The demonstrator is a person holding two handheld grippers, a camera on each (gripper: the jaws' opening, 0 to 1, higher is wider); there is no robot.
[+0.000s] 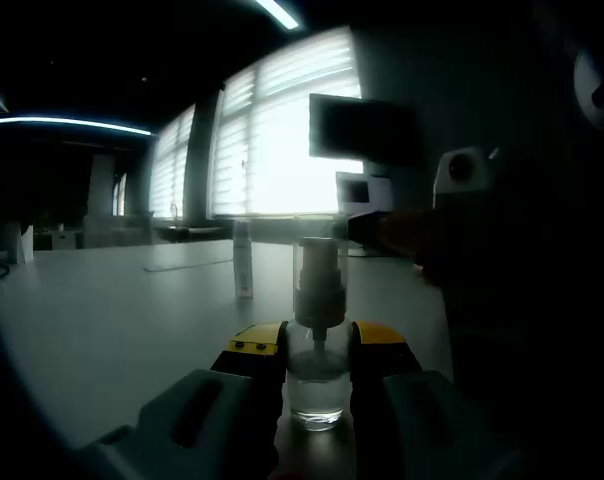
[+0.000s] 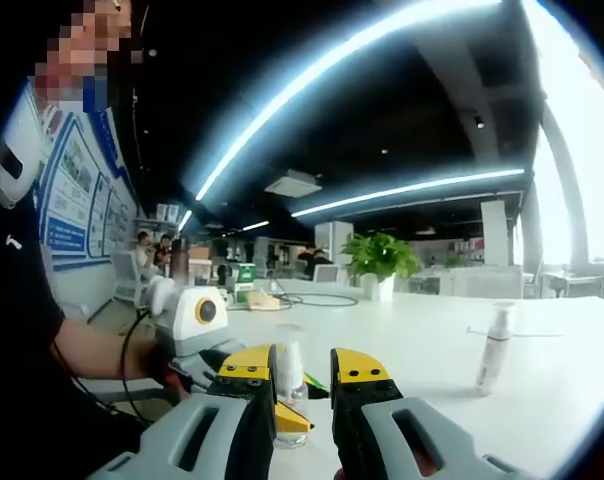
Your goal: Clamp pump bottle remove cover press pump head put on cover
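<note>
clear pump bottle (image 1: 317, 370), yellow-tipped jaws, white table (image 1: 102, 310)

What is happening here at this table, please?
A person works with two handheld grippers on a white table. The left gripper has its fingers closed on a small clear pump bottle, which stands upright on the table. In the right gripper view, the right gripper has its fingers around the top of that bottle; whether they grip it cannot be told. A second small bottle stands apart on the table.
</note>
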